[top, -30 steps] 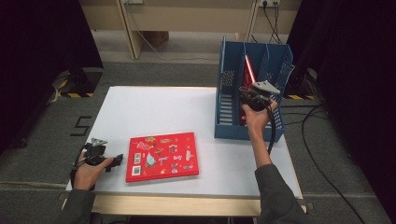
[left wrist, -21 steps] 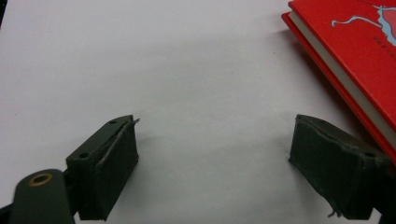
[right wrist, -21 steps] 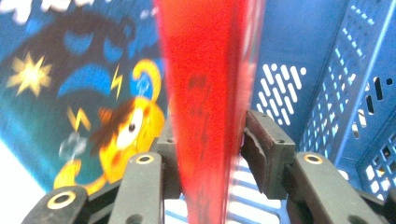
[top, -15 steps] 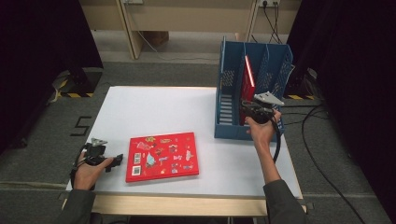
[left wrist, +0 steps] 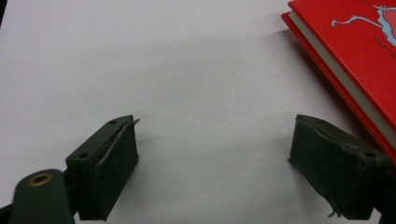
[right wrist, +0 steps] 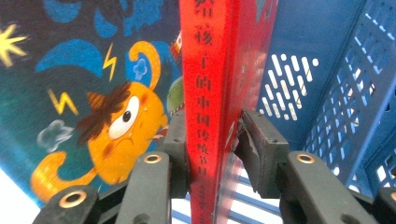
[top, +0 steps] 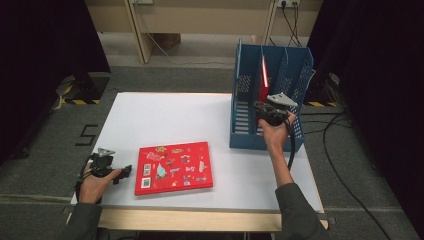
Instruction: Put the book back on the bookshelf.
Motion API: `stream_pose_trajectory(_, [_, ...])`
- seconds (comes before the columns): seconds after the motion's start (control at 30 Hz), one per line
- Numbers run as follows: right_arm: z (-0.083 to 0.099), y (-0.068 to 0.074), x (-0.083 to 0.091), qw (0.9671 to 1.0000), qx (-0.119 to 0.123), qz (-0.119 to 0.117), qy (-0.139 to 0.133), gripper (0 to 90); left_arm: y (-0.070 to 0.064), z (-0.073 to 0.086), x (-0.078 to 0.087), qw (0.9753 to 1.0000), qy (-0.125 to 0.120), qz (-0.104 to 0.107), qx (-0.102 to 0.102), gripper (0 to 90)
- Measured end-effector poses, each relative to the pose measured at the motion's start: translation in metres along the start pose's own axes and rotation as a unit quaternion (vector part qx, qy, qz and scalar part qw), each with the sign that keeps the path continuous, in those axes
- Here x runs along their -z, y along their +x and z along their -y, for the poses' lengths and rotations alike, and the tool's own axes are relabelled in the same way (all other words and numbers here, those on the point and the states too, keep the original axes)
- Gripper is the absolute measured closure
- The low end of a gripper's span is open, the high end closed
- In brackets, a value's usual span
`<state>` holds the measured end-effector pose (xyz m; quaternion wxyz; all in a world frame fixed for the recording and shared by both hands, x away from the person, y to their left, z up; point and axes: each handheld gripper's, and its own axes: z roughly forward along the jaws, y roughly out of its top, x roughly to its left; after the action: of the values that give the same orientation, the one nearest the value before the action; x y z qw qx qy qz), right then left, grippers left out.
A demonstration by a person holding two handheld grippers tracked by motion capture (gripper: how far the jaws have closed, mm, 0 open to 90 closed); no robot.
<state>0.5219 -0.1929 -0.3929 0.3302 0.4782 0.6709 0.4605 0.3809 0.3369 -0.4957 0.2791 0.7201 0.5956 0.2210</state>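
1. Right hand-held gripper [top: 266, 111] at the front of the blue rack [top: 295, 75], far right of the white worktop [top: 165, 115]
2. Jaws set either side of the spine of an upright red book [right wrist: 205, 93]; left pad against the spine, right pad touching or just off the cover, too close to tell; whether clamped, cannot tell
3. Upright book standing in a middle slot of the rack, seen from above as a thin red strip [top: 263, 75]
4. A dark picture-book cover with an orange cartoon face [right wrist: 112, 126] just beside it, on its left in the right gripper view
5. Left hand-held gripper [top: 119, 175] low at the near left edge of the worktop, jaws wide apart, nothing between them
6. Flat red book [top: 172, 167] lying face up on the worktop, just beside the left gripper; its corner [left wrist: 345, 60] near the right-hand jaw in the left gripper view
7. The two grippers well apart
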Motion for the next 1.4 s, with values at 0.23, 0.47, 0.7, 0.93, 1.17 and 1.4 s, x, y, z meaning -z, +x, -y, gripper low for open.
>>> stream_pose_trajectory(0.23, [-0.002, -0.002, -0.009, 0.9999, -0.008, 0.006, -0.006, 65.3, 0.0, 0.0, 0.0, 1.0, 0.0, -0.001, 0.0, 13.7])
stream_pose_trajectory(0.47, [-0.005, -0.003, -0.014, 1.0, -0.005, 0.005, 0.0, 64.5, 0.0, 0.0, 0.0, 1.0, -0.001, 0.0, 0.0, 13.7])
stream_pose_trajectory(0.7, [-0.003, -0.003, -0.005, 0.9999, -0.011, -0.003, -0.008, 57.0, 0.0, 0.0, 0.0, 1.0, 0.0, 0.001, 0.0, 13.7])
stream_pose_trajectory(0.93, [0.0, -0.001, 0.026, 0.9996, -0.021, -0.015, -0.014, 46.5, 0.0, 0.001, 0.0, 1.0, -0.001, 0.001, 0.0, 13.7])
stream_pose_trajectory(1.17, [0.01, 0.014, 0.06, 0.9987, -0.016, -0.043, -0.021, 41.8, 0.0, 0.0, 0.0, 1.0, -0.001, 0.001, 0.001, 13.7])
stream_pose_trajectory(1.4, [0.032, 0.031, 0.084, 0.9966, -0.013, -0.08, -0.014, 40.1, 0.0, 0.0, 0.001, 1.0, -0.001, -0.001, -0.001, 13.9])
